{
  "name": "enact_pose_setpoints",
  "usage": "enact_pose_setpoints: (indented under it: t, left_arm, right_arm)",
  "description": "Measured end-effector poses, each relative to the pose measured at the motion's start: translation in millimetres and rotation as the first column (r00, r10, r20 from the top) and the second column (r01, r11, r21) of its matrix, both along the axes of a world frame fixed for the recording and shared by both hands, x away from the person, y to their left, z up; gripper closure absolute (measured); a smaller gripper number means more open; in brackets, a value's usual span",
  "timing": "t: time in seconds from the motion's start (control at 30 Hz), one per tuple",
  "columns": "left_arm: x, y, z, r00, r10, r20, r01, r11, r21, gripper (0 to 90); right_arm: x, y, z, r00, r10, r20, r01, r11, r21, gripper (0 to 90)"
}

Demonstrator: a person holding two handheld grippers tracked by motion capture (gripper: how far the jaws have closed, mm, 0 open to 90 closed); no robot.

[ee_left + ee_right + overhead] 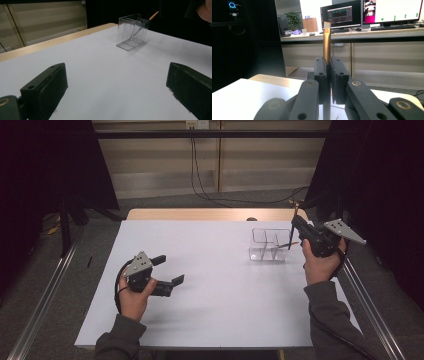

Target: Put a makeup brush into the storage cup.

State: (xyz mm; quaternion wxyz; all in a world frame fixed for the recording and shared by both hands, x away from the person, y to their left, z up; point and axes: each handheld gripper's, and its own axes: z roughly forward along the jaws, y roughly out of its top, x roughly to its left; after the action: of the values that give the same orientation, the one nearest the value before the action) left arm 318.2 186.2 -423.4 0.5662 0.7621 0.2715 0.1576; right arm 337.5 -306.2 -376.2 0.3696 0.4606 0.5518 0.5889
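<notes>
A thin brush (291, 231) with a dark shaft and a golden-brown end (327, 42) is standing upright above the clear, square-walled plastic organizer (270, 245), pinched by the closed right claw (298, 226). One more slim stick (153, 16) is leaning inside the box. The left claw (167, 270) is resting wide open, gripping nothing, over the smooth white worktop (210, 270).

Clear glossy plastic organizer (270, 246), matt white table sheet (210, 285) (wood edge behind), brush (327, 45) with shiny copper-coloured ferrule
</notes>
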Motion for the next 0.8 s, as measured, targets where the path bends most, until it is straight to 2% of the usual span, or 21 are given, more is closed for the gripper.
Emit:
enact_pose_setpoints:
  t: [0.2, 0.23, 0.3, 0.8]
  left_arm:
    - [0.0, 0.8, -0.4, 1.0, 0.0, -0.001, 0.0, 1.0, -0.005, 3.1]
    - [0.8, 1.6, -0.7, 0.9999, -0.014, 0.002, 0.014, 0.9999, -0.005, 3.1]
    - [0.0, 1.9, -0.8, 1.0, 0.001, -0.001, -0.001, 1.0, 0.008, 3.1]
    - [0.5, 2.0, -1.7, 1.0, 0.004, -0.002, -0.004, 0.9999, 0.011, 3.1]
  right_arm:
    - [5.7, -2.1, -0.8, 1.0, -0.001, 0.002, 0.001, 1.0, -0.001, 85.0]
    - [6.3, -2.5, -0.6, 1.0, 0.0, 0.003, 0.0, 1.0, 0.0, 85.0]
    - [7.4, -3.2, -0.1, 1.0, -0.005, 0.001, 0.005, 1.0, 0.0, 85.0]
    - [16.8, -6.0, -4.4, 1.0, -0.003, -0.009, 0.003, 1.0, 0.017, 85.0]
